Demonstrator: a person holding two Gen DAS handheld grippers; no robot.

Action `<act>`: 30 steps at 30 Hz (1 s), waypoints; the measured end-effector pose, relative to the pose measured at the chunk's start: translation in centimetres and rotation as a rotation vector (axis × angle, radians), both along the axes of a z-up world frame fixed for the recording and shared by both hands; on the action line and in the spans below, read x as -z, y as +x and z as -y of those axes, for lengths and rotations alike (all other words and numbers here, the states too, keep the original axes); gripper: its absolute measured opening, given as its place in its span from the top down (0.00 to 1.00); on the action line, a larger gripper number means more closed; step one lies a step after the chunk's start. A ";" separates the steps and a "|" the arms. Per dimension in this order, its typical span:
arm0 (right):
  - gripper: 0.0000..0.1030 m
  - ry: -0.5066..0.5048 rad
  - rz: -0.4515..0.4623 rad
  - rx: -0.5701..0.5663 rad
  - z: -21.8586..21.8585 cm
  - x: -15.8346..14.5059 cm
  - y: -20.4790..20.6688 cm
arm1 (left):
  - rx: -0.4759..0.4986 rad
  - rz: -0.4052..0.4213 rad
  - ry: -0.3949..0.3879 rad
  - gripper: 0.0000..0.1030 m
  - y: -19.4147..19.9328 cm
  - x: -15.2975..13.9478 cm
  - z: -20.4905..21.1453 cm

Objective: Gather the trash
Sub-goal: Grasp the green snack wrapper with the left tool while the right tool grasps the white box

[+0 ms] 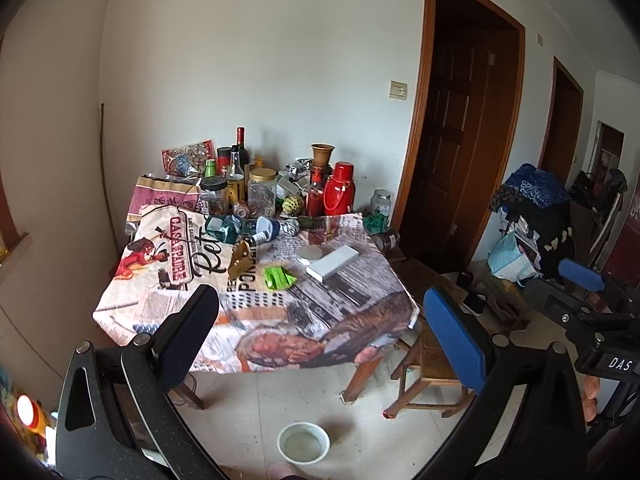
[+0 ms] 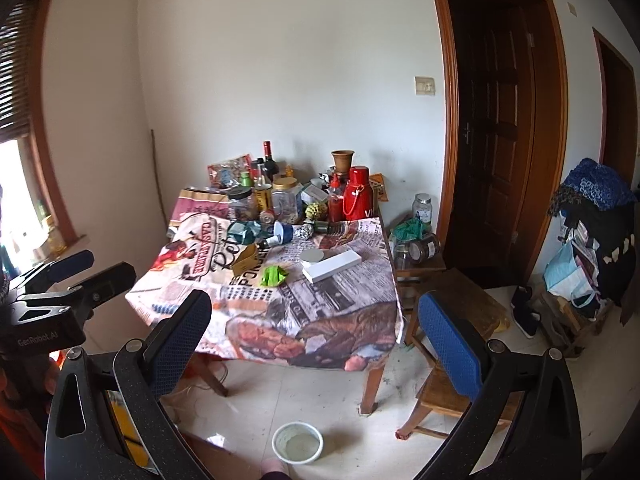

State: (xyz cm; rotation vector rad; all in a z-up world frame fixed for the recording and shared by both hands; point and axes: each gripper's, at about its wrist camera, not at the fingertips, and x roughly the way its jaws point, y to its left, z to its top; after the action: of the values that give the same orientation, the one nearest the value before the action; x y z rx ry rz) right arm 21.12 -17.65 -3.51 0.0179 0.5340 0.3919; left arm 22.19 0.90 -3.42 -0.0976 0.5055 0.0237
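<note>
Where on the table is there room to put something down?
The near half of the tablecloth, in front of the green wrapper and white box, is bare. The back by the wall is crowded with bottles, jars and a red thermos.

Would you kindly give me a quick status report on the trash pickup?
Both claws, left and right, open, empty, short of the table. Green wrapper untouched on the cloth. Nothing blocking; white box beside it.
</note>
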 end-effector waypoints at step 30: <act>0.00 -0.049 -0.517 0.128 -8.4 14.3 30.0 | -0.171 -0.305 -0.101 0.07 28.7 10.8 -12.4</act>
State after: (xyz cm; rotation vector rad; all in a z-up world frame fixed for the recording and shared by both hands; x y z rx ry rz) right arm 51.14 -9.29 -17.79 0.1080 1.0472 0.2465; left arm 50.86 13.27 -14.25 -0.2386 0.8020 0.1823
